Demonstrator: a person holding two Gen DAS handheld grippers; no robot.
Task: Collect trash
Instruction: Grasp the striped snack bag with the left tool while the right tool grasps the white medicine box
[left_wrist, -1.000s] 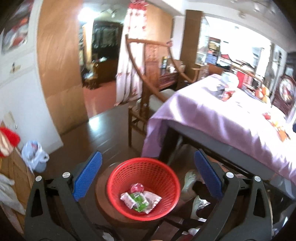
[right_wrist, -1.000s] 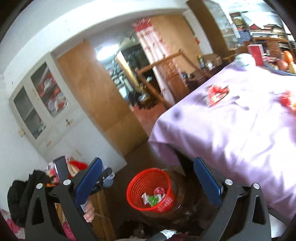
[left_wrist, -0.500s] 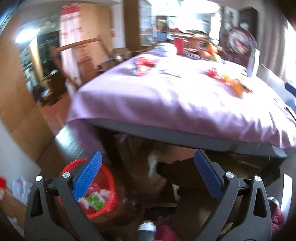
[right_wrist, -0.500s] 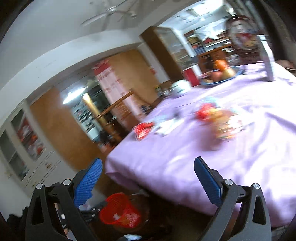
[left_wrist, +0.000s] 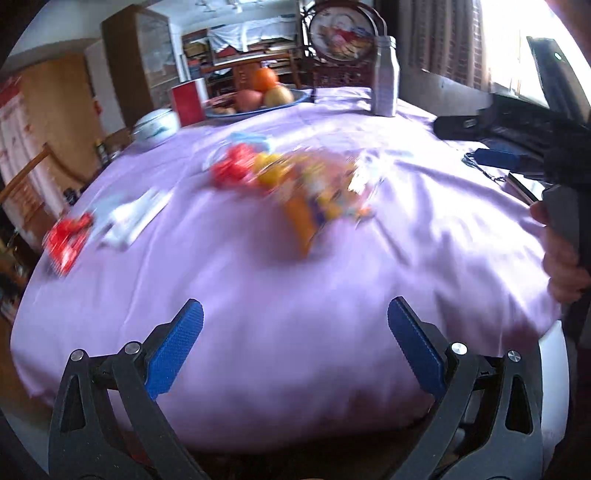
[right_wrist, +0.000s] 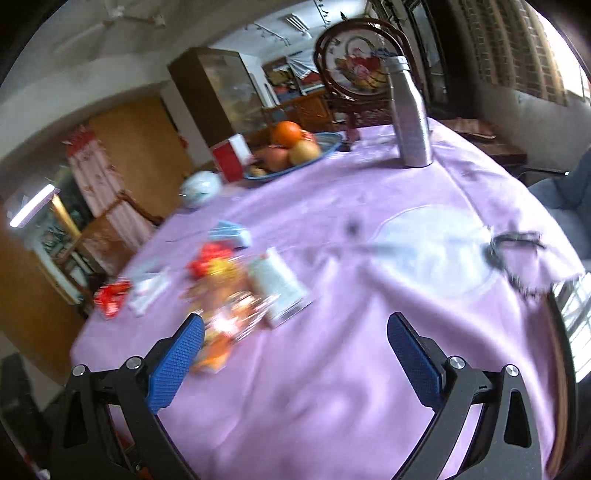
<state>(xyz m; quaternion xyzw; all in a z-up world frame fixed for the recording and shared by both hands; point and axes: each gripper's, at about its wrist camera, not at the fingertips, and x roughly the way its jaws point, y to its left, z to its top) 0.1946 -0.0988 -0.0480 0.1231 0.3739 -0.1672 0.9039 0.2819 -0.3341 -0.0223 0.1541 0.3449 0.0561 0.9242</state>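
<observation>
Blurred trash lies on the purple tablecloth: an orange and yellow wrapper pile, a red wrapper and a white packet at the left. In the right wrist view the pile, a white carton, the red wrapper and the white packet show. My left gripper is open and empty above the table's near edge. My right gripper is open and empty, its left pad beside the pile. The red basket is out of view.
A blue fruit plate, red box, white lidded bowl and steel bottle stand at the table's far side. The other handheld gripper and a hand show at the right. A wooden chair stands left.
Both views have swung up from the red basket on the floor to the tabletop. The trash pile is now in front of both open grippers.
</observation>
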